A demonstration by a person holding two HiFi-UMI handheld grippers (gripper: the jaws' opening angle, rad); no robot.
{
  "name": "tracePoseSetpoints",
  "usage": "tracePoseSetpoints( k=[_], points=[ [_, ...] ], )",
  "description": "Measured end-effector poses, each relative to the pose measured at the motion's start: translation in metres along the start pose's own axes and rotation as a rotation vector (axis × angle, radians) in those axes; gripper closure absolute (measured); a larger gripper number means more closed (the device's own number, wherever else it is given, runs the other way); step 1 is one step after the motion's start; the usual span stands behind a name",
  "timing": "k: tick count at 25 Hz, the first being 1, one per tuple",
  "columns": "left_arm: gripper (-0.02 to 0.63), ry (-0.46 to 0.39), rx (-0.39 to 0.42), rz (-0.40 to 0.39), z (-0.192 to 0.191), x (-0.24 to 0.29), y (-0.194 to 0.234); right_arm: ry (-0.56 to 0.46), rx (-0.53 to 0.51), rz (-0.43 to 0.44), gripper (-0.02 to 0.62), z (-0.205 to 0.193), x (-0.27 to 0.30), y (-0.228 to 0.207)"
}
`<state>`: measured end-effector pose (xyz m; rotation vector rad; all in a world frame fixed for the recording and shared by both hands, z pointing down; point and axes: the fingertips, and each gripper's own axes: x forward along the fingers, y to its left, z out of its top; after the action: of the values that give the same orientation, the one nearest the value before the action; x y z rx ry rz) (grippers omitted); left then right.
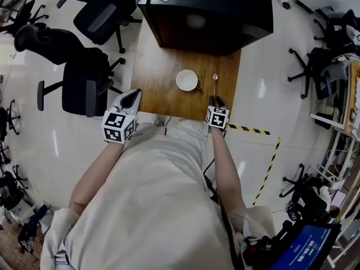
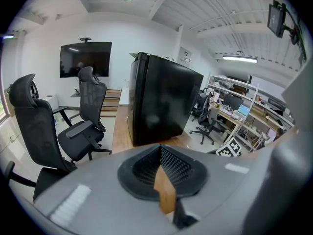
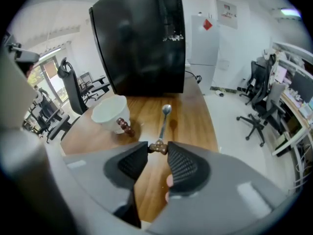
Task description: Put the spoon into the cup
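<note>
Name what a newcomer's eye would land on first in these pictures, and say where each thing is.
A white cup stands midway on the wooden table, and a big black cabinet fills the table's far end. Just right of the cup, the right gripper pinches the brown handle end of a spoon between its fingers. The left gripper sits by the table's near left corner, fingers together and empty.
</note>
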<state>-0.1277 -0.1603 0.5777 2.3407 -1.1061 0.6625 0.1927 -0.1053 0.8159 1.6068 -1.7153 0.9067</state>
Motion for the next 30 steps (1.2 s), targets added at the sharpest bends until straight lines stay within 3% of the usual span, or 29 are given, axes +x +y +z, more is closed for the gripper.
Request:
tracePoseSetpoints(
  k=[15,30],
  points=[
    [0.606,-0.037,0.0,-0.027,0.001,-0.009,0.0,-0.108,-0.053,0.084,0.469,0.047,-0.049,0.054],
    [0.606,-0.044,-0.012,-0.037,-0.008,-0.01,0.009,-0.033,-0.124,0.164,0.468,0.037,-0.033,0.107]
  ],
)
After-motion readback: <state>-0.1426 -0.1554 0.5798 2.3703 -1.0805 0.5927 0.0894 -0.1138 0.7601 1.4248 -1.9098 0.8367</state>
